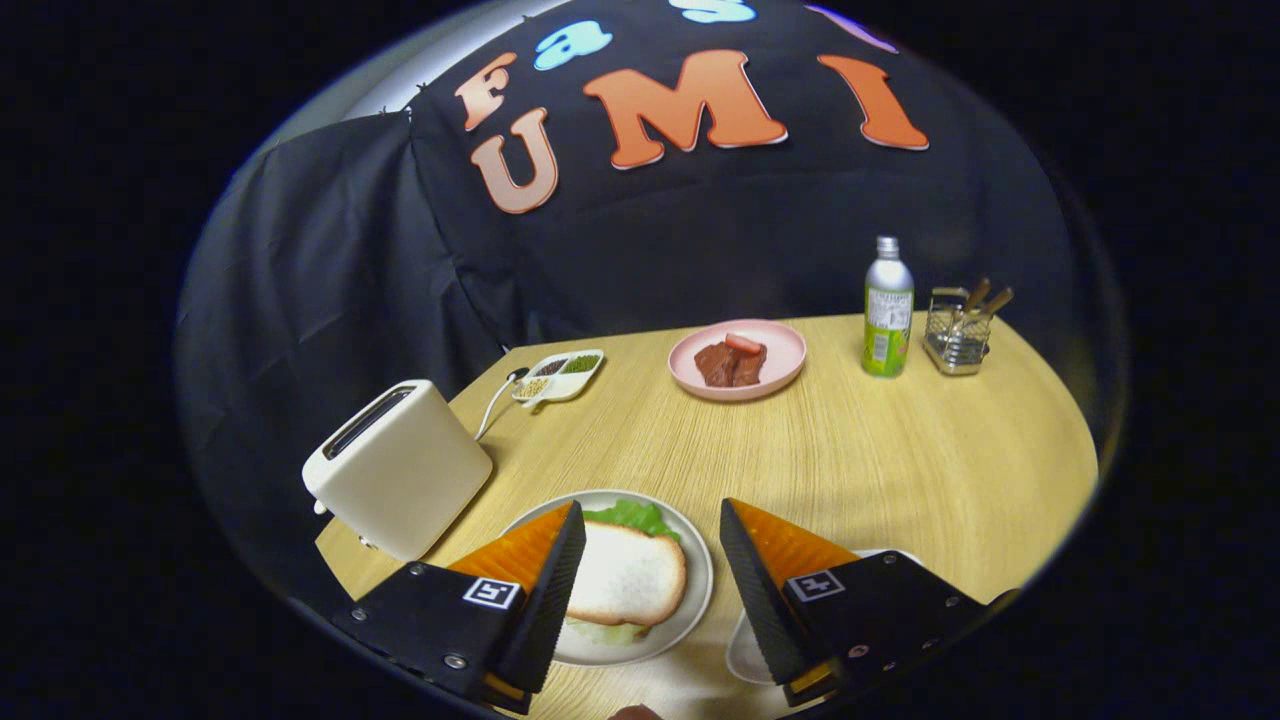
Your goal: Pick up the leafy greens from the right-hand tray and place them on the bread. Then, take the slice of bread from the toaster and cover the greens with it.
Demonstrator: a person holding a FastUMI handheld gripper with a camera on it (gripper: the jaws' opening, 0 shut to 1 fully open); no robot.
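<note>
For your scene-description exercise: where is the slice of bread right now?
In the gripper view, the slice of bread lies on the leafy greens in the white plate, between the open gripper's fingers, just right of the toaster.

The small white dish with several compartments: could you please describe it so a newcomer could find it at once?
Start at the white toaster on the wooden table. Just beyond it, toward the black cloth wall, lies the compartment dish, beside the pink plate. Unlike the round plates, it is elongated and divided, holding separate small dark, green and pale fillings.

White bread (628,577) on green leafy greens (632,516) — cream toaster (397,468), pink plate (737,360), pale wood-grain table (900,460).
</note>
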